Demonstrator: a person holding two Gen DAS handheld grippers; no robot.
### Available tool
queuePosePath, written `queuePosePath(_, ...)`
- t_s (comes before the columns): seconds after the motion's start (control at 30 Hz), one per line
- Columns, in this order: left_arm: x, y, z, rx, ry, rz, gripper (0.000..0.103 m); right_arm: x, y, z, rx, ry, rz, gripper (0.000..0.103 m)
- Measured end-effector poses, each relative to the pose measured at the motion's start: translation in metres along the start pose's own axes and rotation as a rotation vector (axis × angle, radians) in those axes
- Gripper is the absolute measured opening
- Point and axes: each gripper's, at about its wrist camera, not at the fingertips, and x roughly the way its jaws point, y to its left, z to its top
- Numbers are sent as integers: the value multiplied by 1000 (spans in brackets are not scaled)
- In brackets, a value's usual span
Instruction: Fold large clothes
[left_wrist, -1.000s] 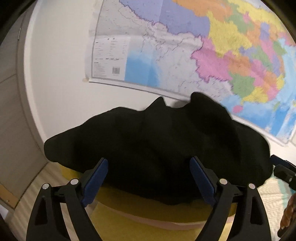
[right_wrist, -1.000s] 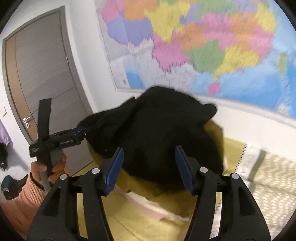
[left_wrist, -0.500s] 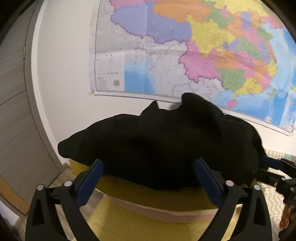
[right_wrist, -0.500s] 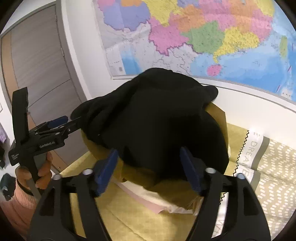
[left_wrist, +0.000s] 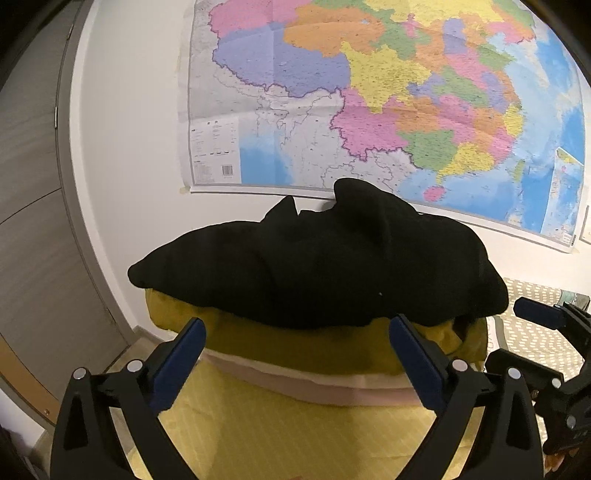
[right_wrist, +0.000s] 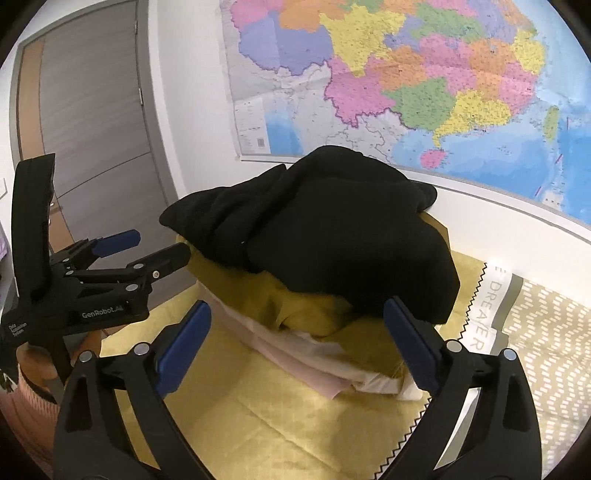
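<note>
Left wrist view: the black garment sits mid-frame atop a yellow and pink clothes stack, long axis running left to right. Both the left gripper and right gripper gape wide and empty just below it, about equally near.

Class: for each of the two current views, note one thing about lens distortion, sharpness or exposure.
Left wrist view: fisheye bends the door frame and map edge into curves; corners vignette black. Right wrist view: likewise curved, map print sharp, but the black garment is so dark that its folds barely show.
</note>
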Motion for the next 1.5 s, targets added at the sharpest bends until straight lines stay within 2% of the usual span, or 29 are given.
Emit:
queuePosePath(0.4,-27,-10,-19,-6,2,19,96,-28,2,-21,35,-27,-4,97)
queuePosePath(0.87,-46,-11,-28,-28,11,5,96,-53,17,-37,21,-38,-2,97)
queuePosePath(1.5,-60,-15,-42,-21,9,16,96,-62,29,-49,16,-38,-5,97)
